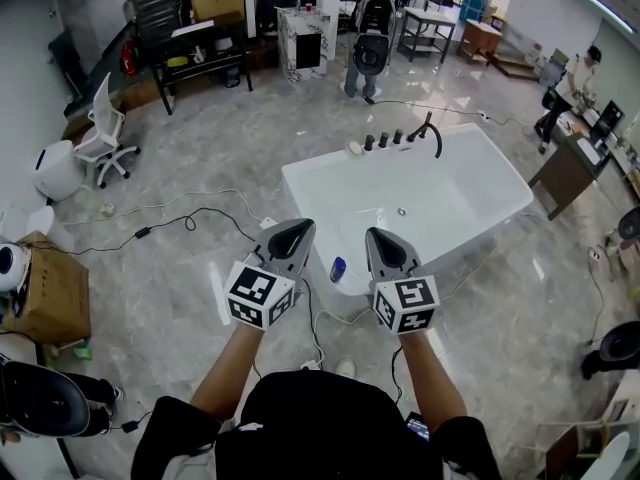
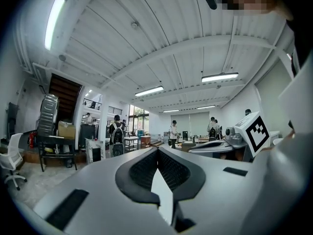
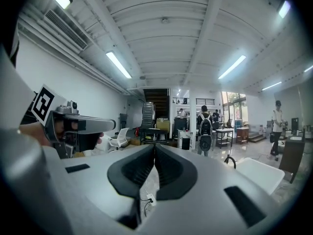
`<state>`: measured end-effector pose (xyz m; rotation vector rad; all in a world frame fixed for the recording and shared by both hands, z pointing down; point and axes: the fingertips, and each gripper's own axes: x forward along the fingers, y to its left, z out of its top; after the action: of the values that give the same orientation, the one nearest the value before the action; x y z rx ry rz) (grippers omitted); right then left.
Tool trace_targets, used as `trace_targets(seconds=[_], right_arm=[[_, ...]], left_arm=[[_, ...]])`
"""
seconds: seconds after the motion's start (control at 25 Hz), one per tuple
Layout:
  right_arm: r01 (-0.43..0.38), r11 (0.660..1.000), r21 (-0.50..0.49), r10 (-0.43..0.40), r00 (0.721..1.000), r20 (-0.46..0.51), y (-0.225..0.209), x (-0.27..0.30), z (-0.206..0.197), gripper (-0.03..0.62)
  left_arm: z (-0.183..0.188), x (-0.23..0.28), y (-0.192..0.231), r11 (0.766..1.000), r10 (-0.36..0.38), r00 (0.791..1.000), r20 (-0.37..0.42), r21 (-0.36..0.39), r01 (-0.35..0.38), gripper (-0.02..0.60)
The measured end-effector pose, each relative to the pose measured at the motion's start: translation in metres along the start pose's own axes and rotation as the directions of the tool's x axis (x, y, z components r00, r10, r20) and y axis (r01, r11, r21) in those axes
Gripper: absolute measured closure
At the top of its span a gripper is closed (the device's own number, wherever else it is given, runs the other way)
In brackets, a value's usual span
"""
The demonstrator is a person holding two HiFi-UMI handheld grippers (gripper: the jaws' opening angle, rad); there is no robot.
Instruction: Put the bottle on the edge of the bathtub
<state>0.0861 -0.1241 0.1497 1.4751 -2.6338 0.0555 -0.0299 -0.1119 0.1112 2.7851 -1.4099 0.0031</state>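
**Both tools held shut and empty before the bathtub**

In the head view, the left tool (image 1: 303, 228) and the right tool (image 1: 377, 236) are held side by side in front of the person, each with its marker cube nearest the body. In the left gripper view the tips of the jaws are seen pressed together, and only a narrow white gap shows behind them. In the right gripper view the jaws are likewise closed tip to tip. Nothing is gripped by either tool.

A white bathtub (image 1: 480, 203) is set on the glossy marble floor (image 1: 200, 308) just beyond the tools, and a black faucet (image 1: 430, 133) is mounted at its far rim. A small blue bottle (image 1: 338, 268) is seen at the tub's near end, between the two tools in the picture. Whether it rests on the rim cannot be told. Black cables (image 1: 165, 223) are trailed over the floor to the left, and a white office chair (image 1: 105, 133) is placed farther back.
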Motion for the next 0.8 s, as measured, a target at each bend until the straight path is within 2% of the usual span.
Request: trace_targets(seconds=[0.8], right_arm=[[0.017, 1.000, 0.018, -0.017, 1.000, 0.015, -0.007, -0.008, -0.003, 0.569]], left_arm=[[-0.001, 0.009, -0.015, 0.999, -0.031, 1.000, -0.003, -0.015, 0.031, 0.568]])
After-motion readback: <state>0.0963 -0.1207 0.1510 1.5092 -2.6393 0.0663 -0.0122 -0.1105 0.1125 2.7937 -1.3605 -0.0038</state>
